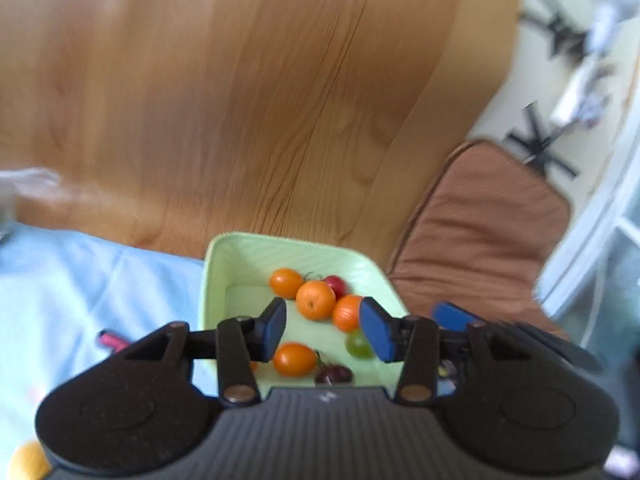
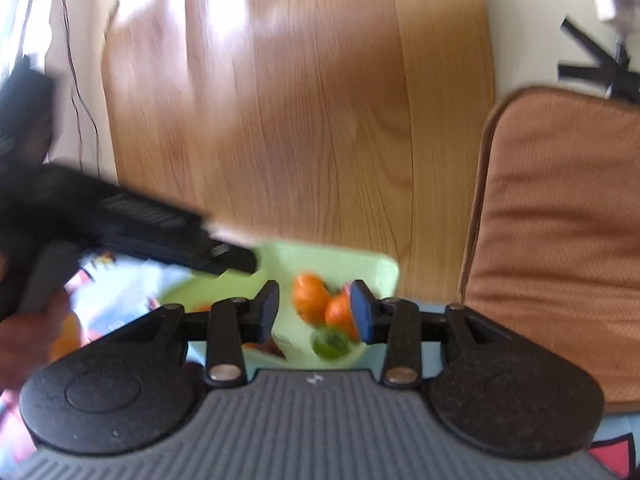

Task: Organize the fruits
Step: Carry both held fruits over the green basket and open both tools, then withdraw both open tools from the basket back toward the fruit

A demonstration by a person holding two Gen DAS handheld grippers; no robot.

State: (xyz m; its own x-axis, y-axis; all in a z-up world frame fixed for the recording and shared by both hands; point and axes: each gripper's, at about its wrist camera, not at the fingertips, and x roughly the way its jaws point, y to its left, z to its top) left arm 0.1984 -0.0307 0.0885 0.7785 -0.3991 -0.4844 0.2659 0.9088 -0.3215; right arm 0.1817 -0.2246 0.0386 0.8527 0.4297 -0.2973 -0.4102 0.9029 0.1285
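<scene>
**Over the green tray, both tongs empty**

Above the pale green tray (image 1: 224, 264), the left tongs (image 1: 322, 330) stand partly open with nothing between their blue pads; the fruit seen through the gap lies below in the tray. Orange tomatoes (image 1: 315, 299), a green grape (image 1: 358, 345) and dark cherries (image 1: 334, 374) sit loose on its floor, probably gathered there as the sorting spot. The tray rests on a light blue cloth (image 1: 80, 272) at the edge of the wooden tabletop (image 1: 240, 100), near a brown cushion (image 1: 480, 232).

The right tongs (image 2: 314, 310) are likewise partly open and empty, angled down over the same tray (image 2: 376, 268). Both tools tilt forward and downward; a hand (image 2: 28, 332) grips the left one's handle at the right view's left edge.
</scene>
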